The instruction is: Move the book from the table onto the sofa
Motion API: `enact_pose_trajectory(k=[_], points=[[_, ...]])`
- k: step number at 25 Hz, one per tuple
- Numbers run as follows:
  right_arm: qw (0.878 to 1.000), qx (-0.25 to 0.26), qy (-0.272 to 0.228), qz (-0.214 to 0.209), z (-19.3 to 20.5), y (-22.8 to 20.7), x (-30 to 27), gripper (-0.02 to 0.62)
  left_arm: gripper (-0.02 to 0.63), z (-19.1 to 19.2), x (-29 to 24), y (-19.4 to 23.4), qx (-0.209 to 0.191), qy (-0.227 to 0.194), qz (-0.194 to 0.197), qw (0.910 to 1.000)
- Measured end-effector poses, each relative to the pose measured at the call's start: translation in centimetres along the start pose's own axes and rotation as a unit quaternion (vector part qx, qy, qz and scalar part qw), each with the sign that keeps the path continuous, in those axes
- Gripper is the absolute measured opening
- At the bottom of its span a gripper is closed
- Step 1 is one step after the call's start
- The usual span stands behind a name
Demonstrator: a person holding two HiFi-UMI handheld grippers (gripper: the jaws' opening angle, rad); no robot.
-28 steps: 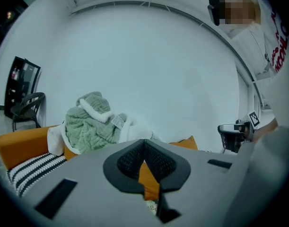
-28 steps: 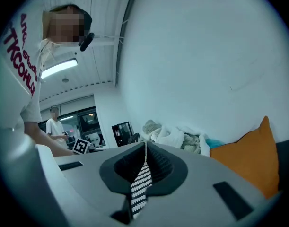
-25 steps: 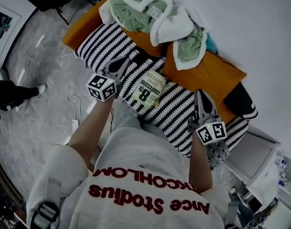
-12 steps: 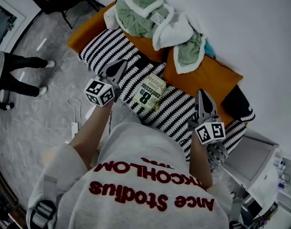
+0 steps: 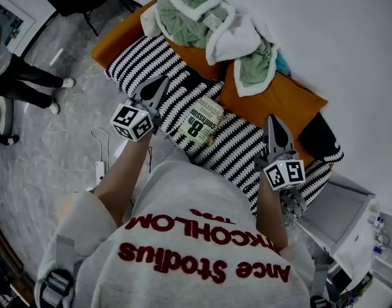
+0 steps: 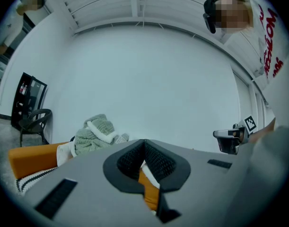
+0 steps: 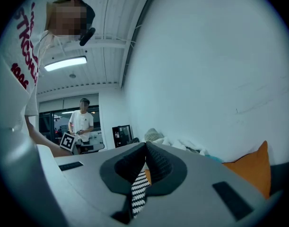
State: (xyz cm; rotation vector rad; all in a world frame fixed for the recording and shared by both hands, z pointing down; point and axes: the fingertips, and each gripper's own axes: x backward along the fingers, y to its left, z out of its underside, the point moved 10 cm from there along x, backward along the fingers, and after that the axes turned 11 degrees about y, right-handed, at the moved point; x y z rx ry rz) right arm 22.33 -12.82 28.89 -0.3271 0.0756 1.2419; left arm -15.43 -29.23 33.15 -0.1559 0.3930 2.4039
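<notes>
The book (image 5: 201,124) is lying flat on the sofa (image 5: 272,101), resting on a black-and-white striped throw (image 5: 237,147) that is covering the seat. Its cover is showing pale cream with dark lettering and a large numeral 8, and it is sitting at a slant to the near edge of the seat. The left gripper (image 5: 161,82) is hovering just left of the book with its jaws pressed together on nothing; the right gripper (image 5: 273,119) is hovering to the right, well apart from the book, and is likewise closed and empty. Neither gripper is touching the book. The sofa's upholstery is showing orange, and a green fleece with white lining (image 5: 205,15) is lying heaped along the far side against the backrest. A plain white wall (image 5: 340,37) is standing behind the sofa. A grey mottled floor (image 5: 51,143) is spreading out to the left, where a bystander's legs (image 5: 29,82) are showing.
</notes>
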Motion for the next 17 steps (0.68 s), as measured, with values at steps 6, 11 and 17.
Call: enact_pose_trajectory(k=[6, 11, 17], points=[[1.000, -0.002, 0.001, -0.003, -0.06, -0.20, 0.08, 0.028, 0.017, -0.05, 0.05, -0.39, -0.003, 0.002, -0.004, 1.0000], [1.000, -0.001, 0.000, -0.004, -0.03, -0.27, 0.04, 0.028, 0.017, 0.03, 0.12, -0.47, -0.004, 0.000, -0.005, 1.0000], [1.000, -0.002, 0.002, -0.003, -0.13, -0.55, -0.05, 0.028, 0.017, -0.06, -0.12, -0.53, -0.004, 0.001, -0.006, 1.0000]])
